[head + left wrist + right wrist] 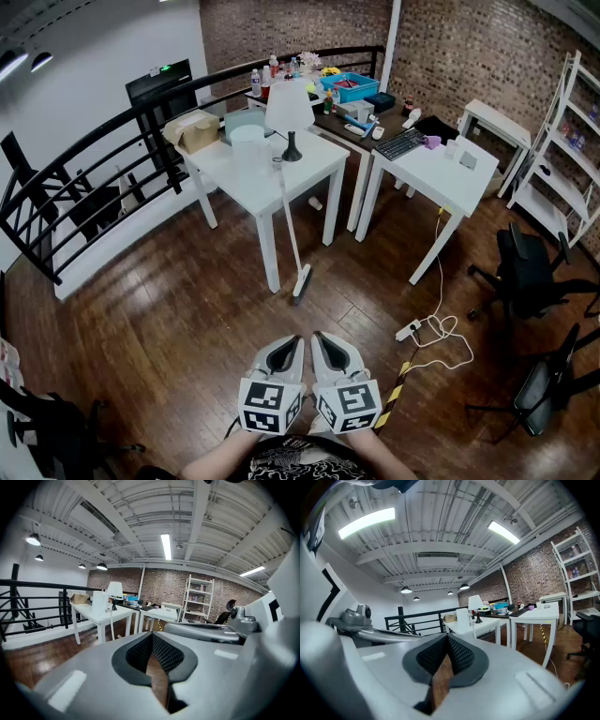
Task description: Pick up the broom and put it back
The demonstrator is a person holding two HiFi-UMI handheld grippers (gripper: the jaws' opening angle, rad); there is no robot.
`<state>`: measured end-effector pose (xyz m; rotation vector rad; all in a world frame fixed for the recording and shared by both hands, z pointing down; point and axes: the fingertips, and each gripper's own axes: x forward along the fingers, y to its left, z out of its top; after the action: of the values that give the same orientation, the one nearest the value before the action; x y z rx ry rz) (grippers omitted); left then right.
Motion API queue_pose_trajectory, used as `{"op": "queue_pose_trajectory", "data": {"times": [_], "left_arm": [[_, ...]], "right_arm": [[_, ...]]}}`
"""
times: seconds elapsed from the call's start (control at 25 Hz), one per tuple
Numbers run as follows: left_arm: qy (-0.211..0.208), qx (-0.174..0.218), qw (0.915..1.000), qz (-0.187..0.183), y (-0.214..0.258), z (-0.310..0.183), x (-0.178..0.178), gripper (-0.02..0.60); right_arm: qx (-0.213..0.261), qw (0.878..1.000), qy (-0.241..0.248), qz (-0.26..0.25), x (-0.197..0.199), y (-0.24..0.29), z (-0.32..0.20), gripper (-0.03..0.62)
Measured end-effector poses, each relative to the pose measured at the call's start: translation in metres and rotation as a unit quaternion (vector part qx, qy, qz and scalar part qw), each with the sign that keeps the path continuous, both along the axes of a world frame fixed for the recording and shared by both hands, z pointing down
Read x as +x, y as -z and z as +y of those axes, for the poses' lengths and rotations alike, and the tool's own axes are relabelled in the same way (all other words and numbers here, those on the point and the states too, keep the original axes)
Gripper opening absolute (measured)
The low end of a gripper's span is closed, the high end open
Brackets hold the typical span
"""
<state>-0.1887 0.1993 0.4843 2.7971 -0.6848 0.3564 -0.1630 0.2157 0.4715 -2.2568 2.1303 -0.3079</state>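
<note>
- Nearest the head camera, the left gripper (293,341) and the right gripper (318,337) are held side by side, almost touching, low over the wooden floor (169,319), each marker cube turned toward the person.
- Left gripper (151,637): its own view shows the two jaws clenched tip to tip with nothing between them; only floor shows through the wedge-shaped gap behind the tips.
- Right gripper (447,640): its jaws are likewise pressed together and empty, with a sliver of floor showing behind the meeting point.
- Broom (292,225): it stands well ahead of both grippers, tilted, with its head on the floor and the top of its thin pale handle leaning on the front edge of the white table (314,173).
- On that table, a lamp (289,112) with a white shade stands just behind the handle's top, with a white cylinder (248,148) beside it and a cardboard box (194,129) at the far left corner.
- To the right is a second white table (441,178); a power strip (409,330) with a coiled white cable lies on the floor near its front leg.
- A black railing (103,141) runs along the left side, and a black office chair (525,267) stands at the right.
</note>
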Motion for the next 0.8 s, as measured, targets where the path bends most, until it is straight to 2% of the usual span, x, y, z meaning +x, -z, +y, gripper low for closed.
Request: {"op": "queue_pose_trajectory", "data": {"times": [0.8], "left_arm": [[-0.006, 0.024, 0.9994, -0.022, 0.003, 0.032, 0.087, 0.005]], "right_arm": [[0.018, 1.000, 0.002, -0.020, 0.091, -0.003, 0.036, 0.000]]}}
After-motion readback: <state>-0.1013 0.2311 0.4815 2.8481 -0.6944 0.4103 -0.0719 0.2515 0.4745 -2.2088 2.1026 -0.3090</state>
